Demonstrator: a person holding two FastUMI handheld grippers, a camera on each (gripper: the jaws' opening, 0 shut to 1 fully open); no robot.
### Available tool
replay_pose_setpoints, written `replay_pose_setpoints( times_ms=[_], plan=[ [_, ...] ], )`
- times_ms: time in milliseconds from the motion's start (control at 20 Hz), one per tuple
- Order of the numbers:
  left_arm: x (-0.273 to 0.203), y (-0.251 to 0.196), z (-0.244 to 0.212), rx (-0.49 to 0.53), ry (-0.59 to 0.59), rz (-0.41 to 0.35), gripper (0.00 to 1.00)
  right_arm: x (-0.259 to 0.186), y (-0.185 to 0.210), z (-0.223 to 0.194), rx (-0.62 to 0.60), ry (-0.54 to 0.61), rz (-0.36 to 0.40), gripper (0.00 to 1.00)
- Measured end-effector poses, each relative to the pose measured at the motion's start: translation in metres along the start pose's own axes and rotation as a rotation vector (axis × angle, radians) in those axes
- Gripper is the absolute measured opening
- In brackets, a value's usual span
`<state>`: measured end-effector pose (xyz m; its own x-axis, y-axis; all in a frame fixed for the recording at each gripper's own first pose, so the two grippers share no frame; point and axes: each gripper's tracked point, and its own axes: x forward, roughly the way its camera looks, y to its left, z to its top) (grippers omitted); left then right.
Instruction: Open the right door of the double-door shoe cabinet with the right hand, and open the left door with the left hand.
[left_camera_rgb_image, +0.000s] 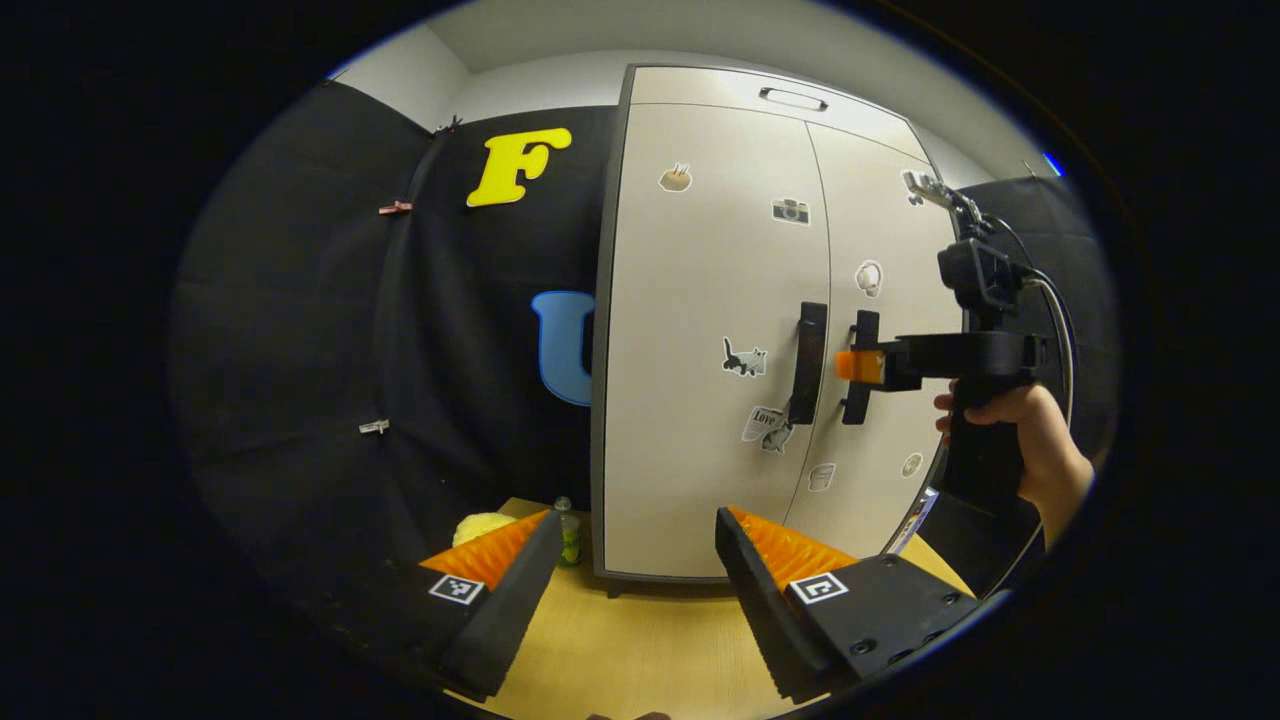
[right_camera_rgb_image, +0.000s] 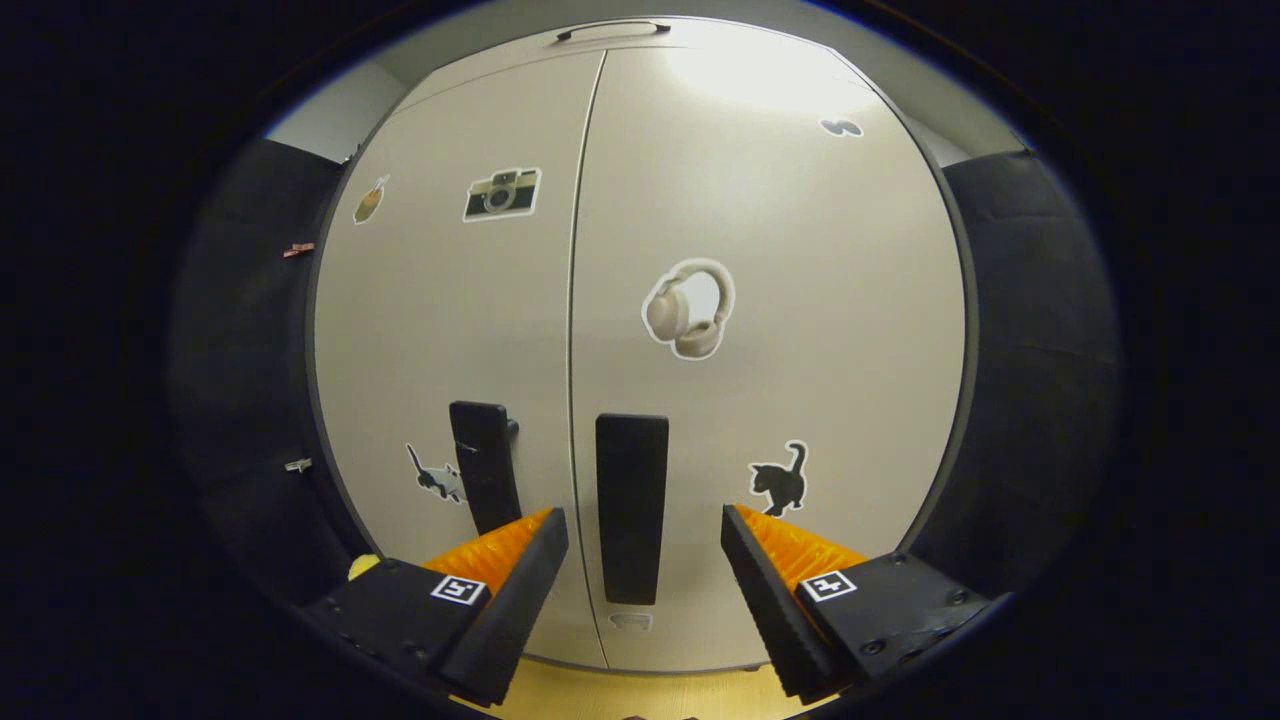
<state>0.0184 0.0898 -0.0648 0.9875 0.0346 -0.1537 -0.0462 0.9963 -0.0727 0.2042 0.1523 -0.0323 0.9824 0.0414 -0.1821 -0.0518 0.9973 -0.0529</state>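
Observation:
The pale shoe cabinet (left_camera_rgb_image: 700, 330) stands on the table with both doors closed. Each door carries a dark vertical handle beside the centre seam: the left handle (left_camera_rgb_image: 808, 362) and the right handle (left_camera_rgb_image: 860, 367). In the left gripper view my left gripper (left_camera_rgb_image: 637, 520) is open with nothing between its fingers, well back from the cabinet front. A hand (left_camera_rgb_image: 1030, 440) holds my right gripper (left_camera_rgb_image: 850, 366) level at the right handle. In the right gripper view the right handle (right_camera_rgb_image: 632, 505) stands between the open fingers of my right gripper (right_camera_rgb_image: 643, 520), with gaps on both sides. The left handle (right_camera_rgb_image: 485, 465) is just to the left.
The cabinet rests on a light wooden table (left_camera_rgb_image: 640, 640). A small green bottle (left_camera_rgb_image: 568, 530) and a yellow object (left_camera_rgb_image: 483, 525) sit at the cabinet's left side. Black cloth walls flank the cabinet. Stickers dot both doors.

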Motion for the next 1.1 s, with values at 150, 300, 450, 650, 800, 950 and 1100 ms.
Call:
replay_pose_setpoints(
  times_ms=[150, 300, 450, 650, 800, 950, 1100],
  plan=[
    [-0.003, 0.005, -0.002, 0.003, 0.003, 0.019, 0.95, 0.011, -0.003, -0.005, 0.003, 0.013, -0.009, 0.98],
    [-0.006, 0.011, -0.004, 0.002, 0.002, 0.042, 0.95, 0.012, -0.004, 0.0, 0.028, -0.003, -0.026, 0.92],
    [-0.011, 0.013, -0.007, -0.024, 0.008, 0.045, 0.95, 0.015, -0.004, 0.001, 0.059, 0.0, -0.041, 0.61],
    [-0.018, 0.015, -0.008, -0.033, 0.001, 0.044, 0.95, 0.013, 0.003, -0.005, 0.065, 0.022, -0.017, 0.46],
    [-0.028, 0.013, -0.007, -0.029, -0.011, 0.026, 0.95, 0.014, 0.003, -0.004, 0.061, 0.015, -0.013, 0.34],
    [-0.042, 0.016, -0.005, -0.031, -0.028, 0.025, 0.95, 0.013, 0.002, -0.004, 0.06, 0.001, -0.014, 0.28],
    [-0.057, 0.016, -0.007, -0.038, -0.032, 0.007, 0.95, 0.015, 0.003, -0.004, 0.05, 0.0, -0.02, 0.17]
  ],
)
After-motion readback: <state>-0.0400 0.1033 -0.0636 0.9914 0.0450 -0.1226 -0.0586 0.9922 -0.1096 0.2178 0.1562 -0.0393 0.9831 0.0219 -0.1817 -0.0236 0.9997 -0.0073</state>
